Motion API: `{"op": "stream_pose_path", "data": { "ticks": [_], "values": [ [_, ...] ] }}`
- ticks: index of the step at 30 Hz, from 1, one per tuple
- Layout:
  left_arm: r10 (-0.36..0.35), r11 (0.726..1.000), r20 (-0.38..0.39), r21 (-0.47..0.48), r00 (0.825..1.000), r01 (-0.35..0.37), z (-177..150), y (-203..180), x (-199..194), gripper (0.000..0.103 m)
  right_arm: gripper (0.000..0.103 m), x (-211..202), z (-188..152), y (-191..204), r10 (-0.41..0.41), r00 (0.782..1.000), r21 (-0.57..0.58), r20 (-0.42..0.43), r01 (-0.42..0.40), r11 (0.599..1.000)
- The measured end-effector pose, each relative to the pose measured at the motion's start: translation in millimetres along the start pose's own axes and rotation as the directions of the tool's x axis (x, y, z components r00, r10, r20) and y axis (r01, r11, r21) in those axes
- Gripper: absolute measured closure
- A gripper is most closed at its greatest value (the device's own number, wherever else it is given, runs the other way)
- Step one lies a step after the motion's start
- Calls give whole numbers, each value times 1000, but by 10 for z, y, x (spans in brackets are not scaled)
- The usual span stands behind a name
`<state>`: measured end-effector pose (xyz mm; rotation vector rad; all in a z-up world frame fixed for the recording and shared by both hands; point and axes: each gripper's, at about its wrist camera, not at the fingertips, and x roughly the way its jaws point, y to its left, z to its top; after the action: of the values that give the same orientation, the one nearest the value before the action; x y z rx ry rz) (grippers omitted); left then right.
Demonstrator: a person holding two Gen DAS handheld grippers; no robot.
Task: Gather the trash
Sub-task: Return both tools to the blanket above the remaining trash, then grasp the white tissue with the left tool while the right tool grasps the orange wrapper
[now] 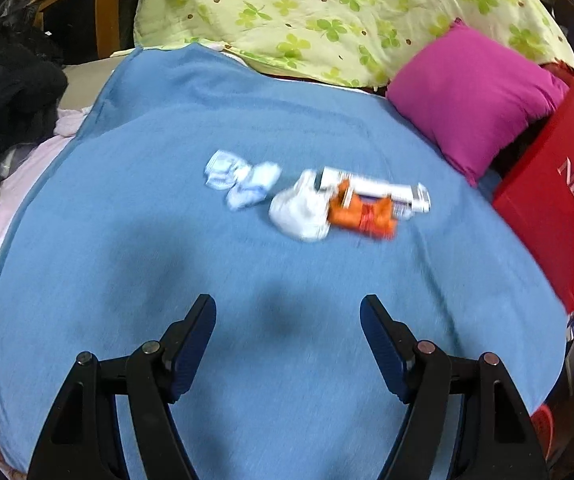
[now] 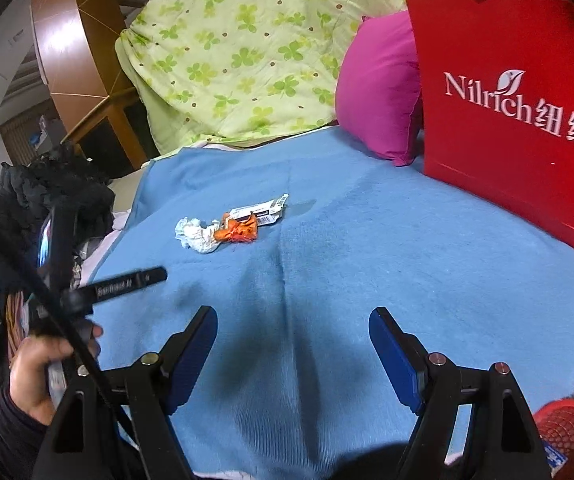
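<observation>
Left gripper [image 1: 288, 308]: jaws apart, empty, above blue towel [image 1: 167, 240].
Right gripper [image 2: 293, 320]: jaws apart, empty.
Trash: crumpled white tissue [image 1: 301, 212], orange wrapper [image 1: 363, 214], white printed packet [image 1: 383, 190], bunched mid-towel, touching.

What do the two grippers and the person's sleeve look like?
Both the left gripper and the right gripper have black triangular frames with silver pins and ribbed blue pads. A black cable crosses beside the hand, which wears a dark sleeve.
</observation>
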<state>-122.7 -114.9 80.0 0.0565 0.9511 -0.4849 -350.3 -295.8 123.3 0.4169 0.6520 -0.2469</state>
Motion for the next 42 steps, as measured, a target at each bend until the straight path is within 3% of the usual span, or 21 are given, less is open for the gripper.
{"op": "stream_pose_path", "data": {
  "ticks": [10,17,18,19,20,21,28,35,42],
  "values": [
    [7,998,-32,-63,999,-9,597,-93,642,27,22,455,3,-147,31,999,55,-24,-30,998],
    [27,996,-58,-87,998,-32,706,-78,975,27,22,578,-31,-242,46,998,88,-45,-42,995],
    [20,995,-61,-92,998,-26,707,-63,1000,30,22,583,-32,-246,46,998,88,-43,-43,995],
    [17,995,-65,-94,998,-23,698,-43,1024,49,22,593,-31,-249,46,998,89,-45,-42,995],
    [7,995,-74,-96,997,-14,688,-27,1038,60,22,601,-33,-249,45,998,90,-49,-41,995],
    [-7,995,-78,-104,997,-2,673,-2,1044,60,22,611,-38,-249,44,998,90,-52,-39,995],
    [10,995,-14,-99,1000,-11,498,157,713,62,22,648,-29,-174,15,998,50,-68,-12,999],
    [84,990,46,-119,995,-78,177,507,313,62,22,781,111,77,27,996,-4,-85,-27,1000],
    [186,976,95,-135,978,-172,-2,792,221,62,22,1413,488,642,52,991,-69,-124,-60,996]
  ]
}}
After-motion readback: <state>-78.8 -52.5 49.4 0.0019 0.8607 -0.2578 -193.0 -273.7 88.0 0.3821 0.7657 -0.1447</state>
